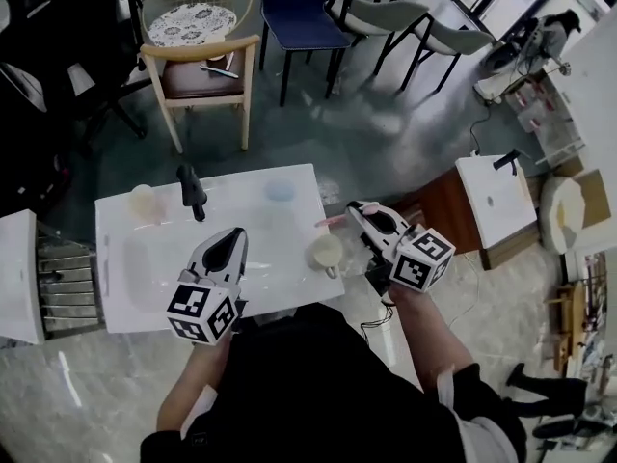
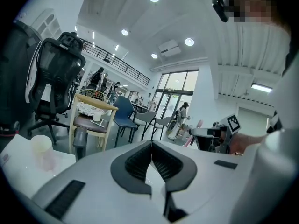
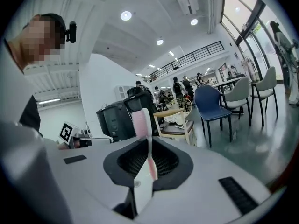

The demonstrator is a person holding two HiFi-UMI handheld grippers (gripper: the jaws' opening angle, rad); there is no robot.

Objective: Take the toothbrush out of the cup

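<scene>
My right gripper (image 1: pixel 355 210) is shut on a pink and white toothbrush (image 3: pixel 141 125), which sticks up out of the jaws in the right gripper view. In the head view the toothbrush (image 1: pixel 331 222) points left from the jaws, above and clear of the cream cup (image 1: pixel 327 252) standing near the table's right edge. My left gripper (image 1: pixel 234 236) hovers over the middle of the white table (image 1: pixel 154 278) with its jaws shut and nothing between them. The left gripper view shows the closed left gripper (image 2: pixel 152 147) and, off to the right, the right gripper (image 2: pixel 194 132).
A second pale cup (image 1: pixel 142 201), a black upright object (image 1: pixel 192 191) and a light blue round item (image 1: pixel 280 190) sit at the table's far side. A wooden chair (image 1: pixel 201 73) and a blue chair (image 1: pixel 299 13) stand beyond it. A white cabinet (image 1: pixel 496 201) is to the right.
</scene>
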